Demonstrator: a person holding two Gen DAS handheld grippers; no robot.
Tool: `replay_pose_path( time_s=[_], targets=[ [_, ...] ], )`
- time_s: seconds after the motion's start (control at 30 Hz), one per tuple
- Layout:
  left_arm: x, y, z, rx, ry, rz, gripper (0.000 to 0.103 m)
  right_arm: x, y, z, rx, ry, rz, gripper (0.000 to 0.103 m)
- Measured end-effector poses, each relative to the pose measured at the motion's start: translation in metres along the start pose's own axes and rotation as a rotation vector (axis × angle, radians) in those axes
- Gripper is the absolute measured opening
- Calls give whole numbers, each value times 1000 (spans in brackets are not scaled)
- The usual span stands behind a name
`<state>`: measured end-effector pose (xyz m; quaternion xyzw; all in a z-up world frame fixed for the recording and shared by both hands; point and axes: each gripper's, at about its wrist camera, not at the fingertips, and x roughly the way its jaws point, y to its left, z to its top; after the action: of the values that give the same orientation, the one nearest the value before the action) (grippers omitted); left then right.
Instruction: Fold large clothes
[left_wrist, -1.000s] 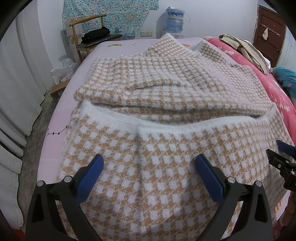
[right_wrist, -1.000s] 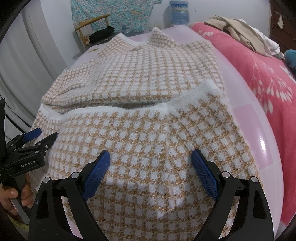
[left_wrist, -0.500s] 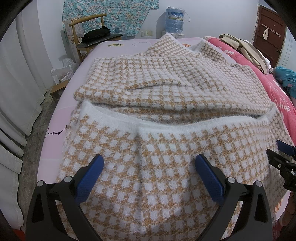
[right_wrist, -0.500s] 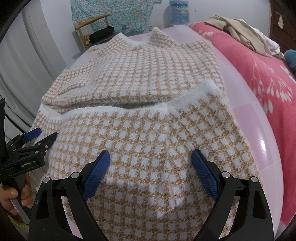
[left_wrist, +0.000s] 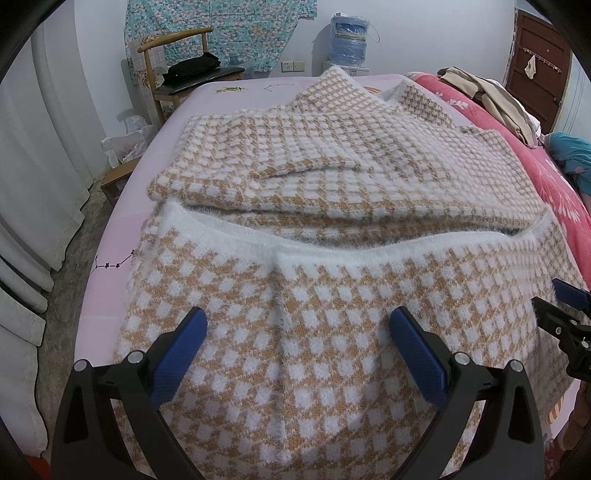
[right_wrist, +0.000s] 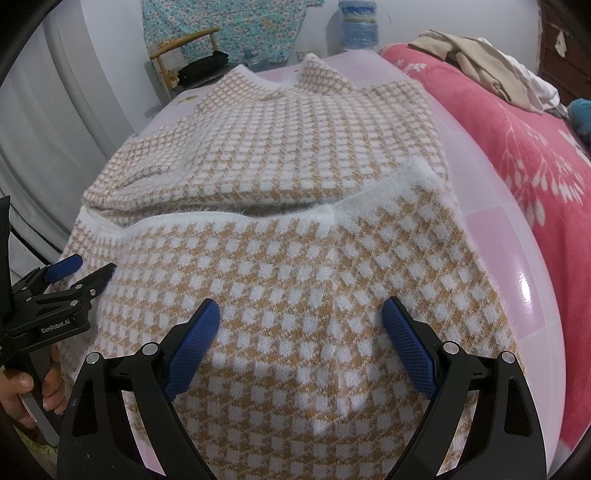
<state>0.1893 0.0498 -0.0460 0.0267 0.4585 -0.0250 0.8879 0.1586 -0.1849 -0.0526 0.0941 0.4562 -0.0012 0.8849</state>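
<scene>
The checked sweater (left_wrist: 332, 177) lies flat on the bed (right_wrist: 517, 258), its bottom part folded up so it gets smaller. The left tongs (left_wrist: 295, 332) and right tongs (right_wrist: 299, 325) hover above it, spread wide, holding nothing.

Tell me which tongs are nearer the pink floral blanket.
Right. The right tongs hover open over the checked sweater on the side where the pink floral blanket lies; the left tongs, also open, sit over its far side, toward the curtains.
</scene>
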Motion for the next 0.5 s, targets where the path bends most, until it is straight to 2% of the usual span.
replay_pose_path(
  time_s=[0.5],
  targets=[
    [0,-1,1,2,1,0,97,0,0,0,0,0,0,86]
  ],
)
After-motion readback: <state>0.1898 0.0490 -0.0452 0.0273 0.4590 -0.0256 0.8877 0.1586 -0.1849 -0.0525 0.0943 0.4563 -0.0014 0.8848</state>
